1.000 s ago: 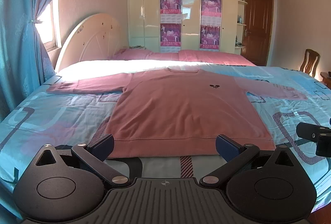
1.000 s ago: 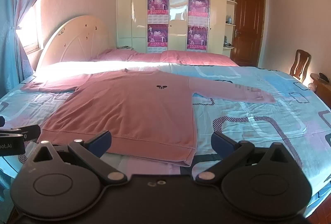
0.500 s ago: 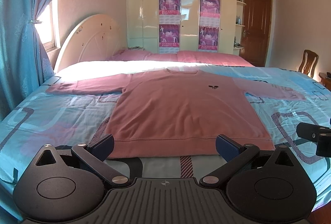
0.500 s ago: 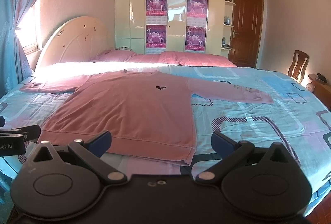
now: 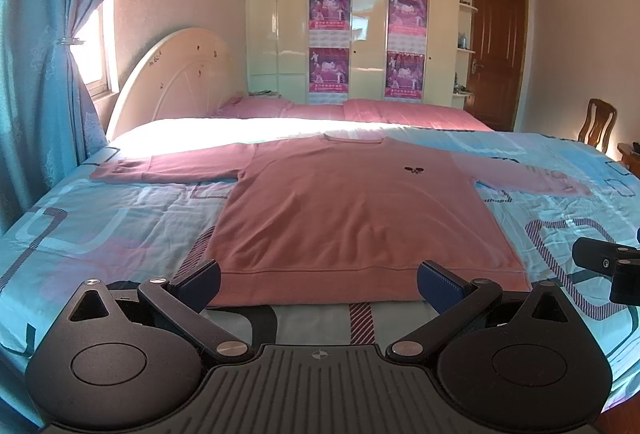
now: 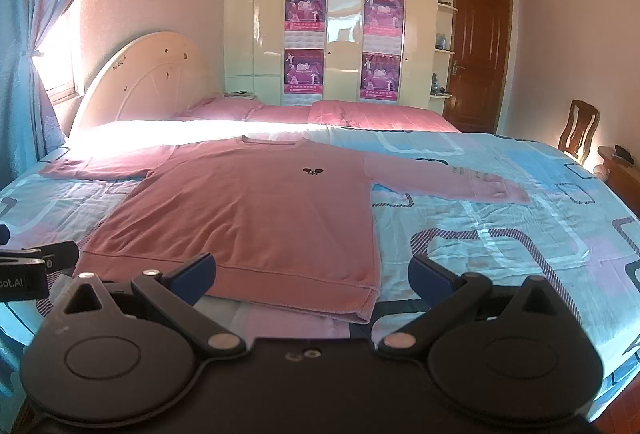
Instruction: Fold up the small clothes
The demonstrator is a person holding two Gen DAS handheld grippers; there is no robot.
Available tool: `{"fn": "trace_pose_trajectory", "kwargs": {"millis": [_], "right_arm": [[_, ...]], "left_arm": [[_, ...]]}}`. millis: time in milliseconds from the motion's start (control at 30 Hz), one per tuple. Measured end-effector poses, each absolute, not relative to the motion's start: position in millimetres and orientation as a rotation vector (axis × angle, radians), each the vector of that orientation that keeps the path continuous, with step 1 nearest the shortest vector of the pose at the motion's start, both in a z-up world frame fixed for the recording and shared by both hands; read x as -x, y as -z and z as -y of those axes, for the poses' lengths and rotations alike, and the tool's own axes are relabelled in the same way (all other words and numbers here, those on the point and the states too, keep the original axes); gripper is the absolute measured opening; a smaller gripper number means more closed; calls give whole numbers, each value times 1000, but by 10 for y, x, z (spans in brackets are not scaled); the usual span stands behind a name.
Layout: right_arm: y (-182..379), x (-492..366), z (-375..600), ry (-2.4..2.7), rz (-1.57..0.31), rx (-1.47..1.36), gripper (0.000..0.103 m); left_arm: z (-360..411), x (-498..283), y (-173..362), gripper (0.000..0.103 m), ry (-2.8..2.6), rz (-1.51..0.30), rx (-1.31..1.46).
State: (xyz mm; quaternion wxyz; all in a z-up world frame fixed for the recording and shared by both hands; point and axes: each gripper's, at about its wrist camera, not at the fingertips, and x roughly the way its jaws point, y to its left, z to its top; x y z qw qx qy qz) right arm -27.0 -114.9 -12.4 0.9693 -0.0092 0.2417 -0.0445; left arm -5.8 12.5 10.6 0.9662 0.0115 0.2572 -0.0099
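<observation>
The left gripper hangs with jaws spread wide and empty above the near edge of the bed; the right gripper likewise, wide and empty, over the sweater's near right corner; the pink sweater lies flat mid-bed, sleeves outstretched. Over the last second almost nothing has shifted; judgement: folding has not begun, and a first grasp is pending.

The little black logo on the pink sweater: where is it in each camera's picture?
Left wrist: the logo sits right of centre, on the sweater.
Right wrist: the logo sits near the centre, slightly left.
Shared landmark: the wooden door on the right.
</observation>
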Motion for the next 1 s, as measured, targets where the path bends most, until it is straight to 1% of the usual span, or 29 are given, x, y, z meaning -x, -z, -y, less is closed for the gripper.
{"fn": "trace_pose_trajectory", "kwargs": {"millis": [533,867,1000], "right_arm": [[119,256,1164,96,-485,15,102],[122,-73,1279,142,-486,4,102],[140,-287,1347,170,-492,3,102]], "left_arm": [[-127,8,-125,103,24,-525,-30],[-95,-344,-150,103,53,-522,-33],[-128,-609,-123,103,78,-539,21]]}}
